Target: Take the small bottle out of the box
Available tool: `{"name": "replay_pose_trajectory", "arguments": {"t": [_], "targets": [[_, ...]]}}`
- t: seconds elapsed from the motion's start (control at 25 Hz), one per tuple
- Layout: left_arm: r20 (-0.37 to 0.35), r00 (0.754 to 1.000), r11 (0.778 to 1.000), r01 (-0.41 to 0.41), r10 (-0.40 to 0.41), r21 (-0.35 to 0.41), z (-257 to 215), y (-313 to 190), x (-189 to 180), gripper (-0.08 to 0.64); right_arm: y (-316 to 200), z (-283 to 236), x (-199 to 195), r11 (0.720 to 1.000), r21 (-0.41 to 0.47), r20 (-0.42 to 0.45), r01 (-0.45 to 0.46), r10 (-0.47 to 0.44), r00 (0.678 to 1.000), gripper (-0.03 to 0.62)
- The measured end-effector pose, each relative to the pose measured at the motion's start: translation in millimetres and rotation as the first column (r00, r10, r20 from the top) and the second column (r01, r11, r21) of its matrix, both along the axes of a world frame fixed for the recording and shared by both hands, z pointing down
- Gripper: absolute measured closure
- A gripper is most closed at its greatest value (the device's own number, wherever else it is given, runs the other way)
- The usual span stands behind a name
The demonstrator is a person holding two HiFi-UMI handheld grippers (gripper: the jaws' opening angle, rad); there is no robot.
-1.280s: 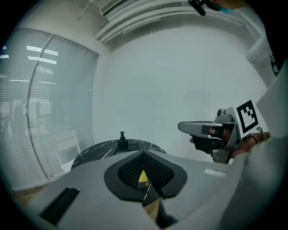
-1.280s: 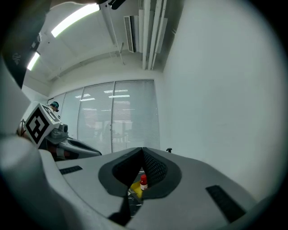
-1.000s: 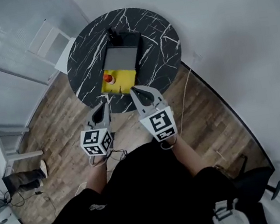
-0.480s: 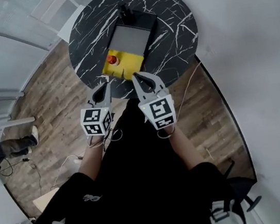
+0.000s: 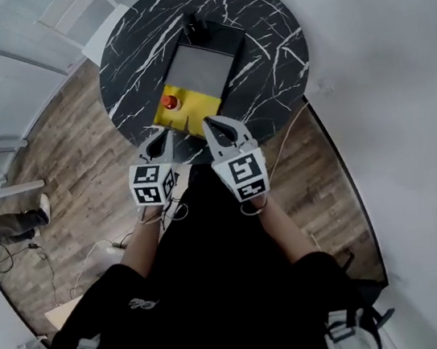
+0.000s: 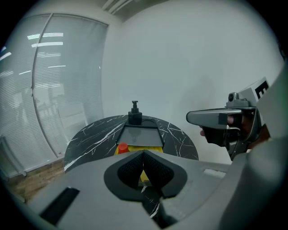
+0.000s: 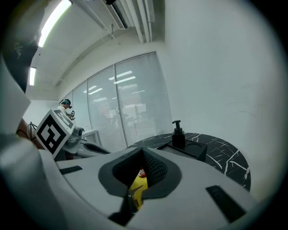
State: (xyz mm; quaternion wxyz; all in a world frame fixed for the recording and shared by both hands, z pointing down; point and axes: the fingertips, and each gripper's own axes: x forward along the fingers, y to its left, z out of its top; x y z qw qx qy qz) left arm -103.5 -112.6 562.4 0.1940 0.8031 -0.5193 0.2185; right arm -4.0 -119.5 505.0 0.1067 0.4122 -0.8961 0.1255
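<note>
On marble table [image 5: 267, 65], small bottle [image 5: 169, 102] in yellow box [image 5: 190, 118]; left gripper [image 5: 165, 134], right gripper [image 5: 209, 122] fingers closed together, empty

Person: black short-slv top [image 5: 220, 291], small pale print [image 5: 140, 303] on chest, illegible. Forearms bare below slvs.

Left gripper [image 5: 162, 137] & right gripper [image 5: 220, 129]: same build, matte grey plastic shells tapering to pointed jaws. Each has a marker cube [image 5: 152, 185] at the rear, white faces w/ black square codes. Thin wire loops [image 5: 167, 214] hang under the cubes by the wrists.

Gripper views: dark ribbed pads [image 6: 130, 168] in a black-lined V recess, dark rect. slots [image 6: 58, 206] on the top shell. Right unit seen side-on has a black handle section behind its grey jaw.
</note>
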Motion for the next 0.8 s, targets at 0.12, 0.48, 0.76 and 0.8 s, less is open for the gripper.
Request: {"name": "replay_pose_trajectory", "arguments": {"t": [0.12,0.48,0.76,0.8], "targets": [[0.006,1.000,1.000,0.012,-0.011,-0.023,9.5,-8.1,-1.3,0.561,-6.8,4.9,-3.8,1.000,-0.021,-0.004,0.015,-0.015,1.000,0.597],[0.027,1.000,0.996,0.019,-0.017,-0.087,35.8,-25.2,-7.2,0.531,-19.8,20.0,-10.2,0.998,-0.064,-0.003,0.023,-0.024,1.000,0.597],[0.018,1.000,0.992,-0.006,0.008,-0.123,50.4,-34.5,-12.8,0.488,-28.9,30.1,-15.8,0.996,-0.083,-0.007,0.010,-0.011,1.000,0.596],[0.016,1.000,0.991,-0.015,0.018,-0.130,52.4,-35.1,-13.2,0.484,-29.8,31.0,-16.6,0.996,-0.086,-0.006,0.008,-0.008,1.000,0.597]]}}
